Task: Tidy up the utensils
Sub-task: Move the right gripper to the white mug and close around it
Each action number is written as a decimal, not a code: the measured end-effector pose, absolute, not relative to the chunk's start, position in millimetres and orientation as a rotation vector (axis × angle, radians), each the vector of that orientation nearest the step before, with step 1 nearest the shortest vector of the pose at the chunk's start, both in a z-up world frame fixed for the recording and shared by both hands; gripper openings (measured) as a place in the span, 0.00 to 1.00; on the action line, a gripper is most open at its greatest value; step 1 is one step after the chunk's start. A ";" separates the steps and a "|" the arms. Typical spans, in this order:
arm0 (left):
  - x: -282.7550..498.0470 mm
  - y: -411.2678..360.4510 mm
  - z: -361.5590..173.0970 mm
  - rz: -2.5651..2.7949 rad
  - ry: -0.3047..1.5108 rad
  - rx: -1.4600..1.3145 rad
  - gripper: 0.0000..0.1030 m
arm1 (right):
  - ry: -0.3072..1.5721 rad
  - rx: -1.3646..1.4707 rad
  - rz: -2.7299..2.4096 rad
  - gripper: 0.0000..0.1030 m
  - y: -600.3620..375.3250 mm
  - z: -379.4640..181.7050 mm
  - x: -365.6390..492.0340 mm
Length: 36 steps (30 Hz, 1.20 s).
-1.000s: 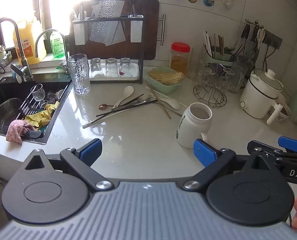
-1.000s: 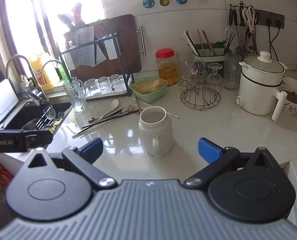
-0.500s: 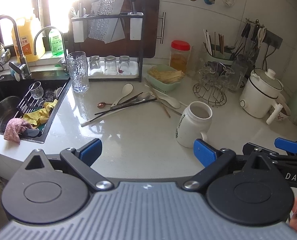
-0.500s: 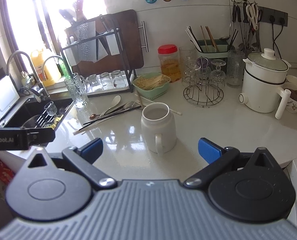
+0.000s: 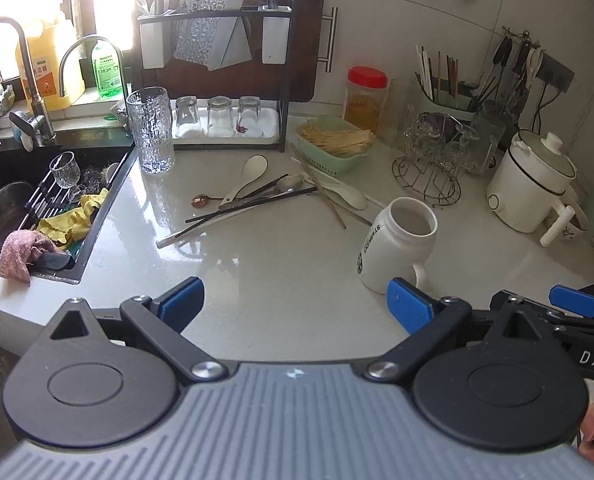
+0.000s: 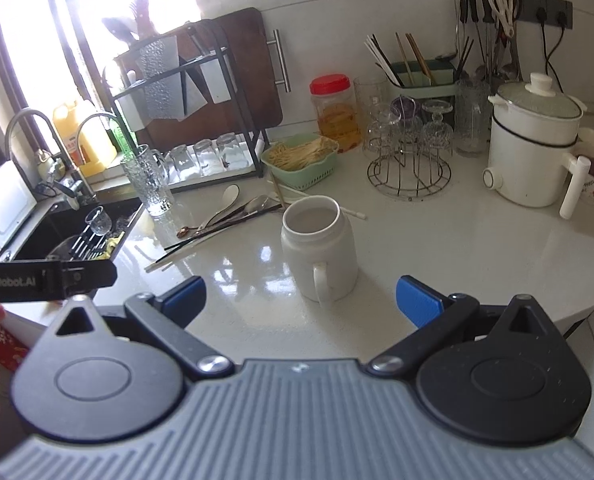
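A loose pile of utensils (image 5: 257, 196) lies on the white counter: black chopsticks, metal spoons, a white ceramic spoon (image 5: 249, 172) and a small copper spoon (image 5: 201, 200). The same utensils (image 6: 225, 220) show left of centre in the right wrist view. An empty white mug (image 5: 397, 244) stands upright to their right, handle toward me; in the right wrist view the mug (image 6: 319, 248) sits just beyond the fingers. My left gripper (image 5: 295, 304) hovers open over the counter's front, holding nothing. My right gripper (image 6: 301, 300) is open too, near the mug handle.
A black sink (image 5: 25, 204) with cloths and a glass lies left. A tall textured glass (image 5: 151, 132), a rack with upturned glasses (image 5: 217, 116), a green basket (image 5: 337, 140), a wire glass stand (image 5: 429, 156), a chopstick holder (image 6: 421, 76) and a white electric pot (image 5: 533, 184) line the back.
Both cameras have drifted slightly nearer and higher over the counter; the mug and utensils have not moved. Both grippers stay open.
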<state>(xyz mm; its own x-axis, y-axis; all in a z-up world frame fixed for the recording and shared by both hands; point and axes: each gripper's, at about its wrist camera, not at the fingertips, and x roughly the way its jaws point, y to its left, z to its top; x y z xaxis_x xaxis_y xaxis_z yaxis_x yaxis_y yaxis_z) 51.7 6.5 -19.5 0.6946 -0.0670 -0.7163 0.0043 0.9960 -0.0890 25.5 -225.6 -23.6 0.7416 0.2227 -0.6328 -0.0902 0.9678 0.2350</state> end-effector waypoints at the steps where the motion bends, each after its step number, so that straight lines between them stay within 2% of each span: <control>1: 56.6 8.8 -21.0 -0.041 0.804 -0.081 0.97 | 0.719 0.204 0.170 1.00 -224.5 -25.2 28.3; 12: 131.4 35.2 -43.8 -0.046 0.854 -0.030 0.97 | 0.670 0.214 0.133 1.00 -205.0 -40.3 70.5; 29: 236.5 64.8 -89.5 -0.130 0.887 0.034 0.97 | 0.690 0.095 0.020 1.00 -176.6 -123.4 150.8; 36: 270.7 77.6 -110.4 -0.161 0.883 0.060 0.97 | 0.678 0.048 -0.006 1.00 -162.8 -141.5 168.9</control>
